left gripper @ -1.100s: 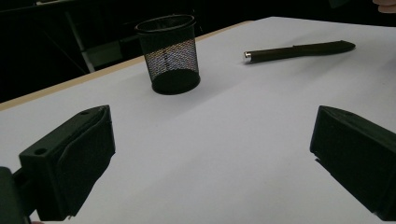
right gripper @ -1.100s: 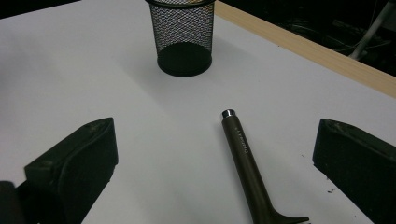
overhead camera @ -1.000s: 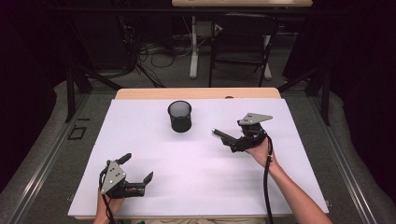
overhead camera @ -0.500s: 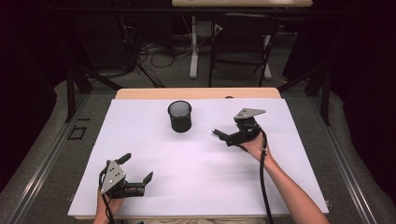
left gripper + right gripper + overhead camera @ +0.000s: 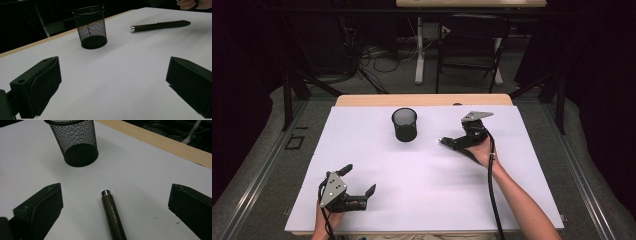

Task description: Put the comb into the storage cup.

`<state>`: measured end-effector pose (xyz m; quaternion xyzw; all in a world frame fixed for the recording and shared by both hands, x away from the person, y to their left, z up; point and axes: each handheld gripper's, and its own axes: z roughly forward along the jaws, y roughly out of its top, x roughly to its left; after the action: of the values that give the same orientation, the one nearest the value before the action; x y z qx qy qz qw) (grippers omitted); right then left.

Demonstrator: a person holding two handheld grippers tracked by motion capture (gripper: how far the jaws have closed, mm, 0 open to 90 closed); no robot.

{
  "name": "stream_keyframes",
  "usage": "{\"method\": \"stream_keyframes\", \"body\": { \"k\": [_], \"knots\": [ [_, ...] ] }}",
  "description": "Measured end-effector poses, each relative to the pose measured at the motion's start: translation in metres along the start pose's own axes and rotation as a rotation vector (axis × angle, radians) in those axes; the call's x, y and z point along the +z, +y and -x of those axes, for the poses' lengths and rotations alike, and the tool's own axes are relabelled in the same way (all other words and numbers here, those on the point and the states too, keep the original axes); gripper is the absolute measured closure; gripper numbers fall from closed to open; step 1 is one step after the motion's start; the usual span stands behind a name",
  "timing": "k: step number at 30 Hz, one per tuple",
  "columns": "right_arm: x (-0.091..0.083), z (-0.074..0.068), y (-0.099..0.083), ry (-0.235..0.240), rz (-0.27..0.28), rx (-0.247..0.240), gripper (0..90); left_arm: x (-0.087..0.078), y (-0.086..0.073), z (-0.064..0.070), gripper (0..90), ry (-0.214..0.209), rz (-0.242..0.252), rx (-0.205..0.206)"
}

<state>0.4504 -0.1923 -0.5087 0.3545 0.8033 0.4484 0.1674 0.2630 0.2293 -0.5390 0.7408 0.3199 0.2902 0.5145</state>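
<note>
Item 1, at the near left edge of the table: your left gripper (image 5: 357, 192), held low over the white sheet (image 5: 422, 195). Its jaws stand spread wide with nothing between them; in the left gripper view bare sheet lies between the two black jaws.

Item 2, centre rear: black mesh cup (image 5: 404, 124), upright on the sheet, mouth open upward, well apart from both grippers. In the right gripper view the cup (image 5: 74, 141) stands beyond and left of the pen's tip.

Item 3, right of the cup: dark pen (image 5: 113, 217) with a silver tip, lying flat on the sheet, the tip pointing toward the cup's side. White lettering runs along its barrel. In the left gripper view the pen (image 5: 160, 25) lies far off, right of the cup (image 5: 91, 26).

Item 4, right of centre: your right gripper (image 5: 451, 142), over the pen. Its jaws are spread apart, one on either side of the barrel, neither touching it. Your right hand (image 5: 482, 150) grips its body, the cable trailing back along your forearm.
</note>
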Motion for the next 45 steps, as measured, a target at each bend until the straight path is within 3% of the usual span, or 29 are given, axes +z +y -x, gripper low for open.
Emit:
{"method": "stream_keyframes", "body": {
  "k": [7,8,16,22,45],
  "knots": [
    [0.009,-0.002,0.003,-0.027,-0.015,-0.017,22.1,0.0,0.0,0.0,0.0,0.002,-0.001,-0.001],
    [0.009,-0.002,0.003,-0.027,-0.015,-0.017,22.1,0.0,0.0,0.0,0.0,0.002,-0.001,-0.001],
    [0.02,-0.002,0.0,-0.045,-0.049,-0.025,67.3,0.001,0.0,0.0,0.0,0.002,-0.008,0.0],
    [0.027,-0.003,-0.002,-0.073,-0.068,-0.033,89.6,0.001,0.0,0.0,0.0,0.002,-0.008,0.001],
    [0.054,-0.005,0.0,-0.106,-0.176,-0.032,90.0,-0.001,0.001,0.001,0.1,0.01,-0.007,0.004]
  ]
}}
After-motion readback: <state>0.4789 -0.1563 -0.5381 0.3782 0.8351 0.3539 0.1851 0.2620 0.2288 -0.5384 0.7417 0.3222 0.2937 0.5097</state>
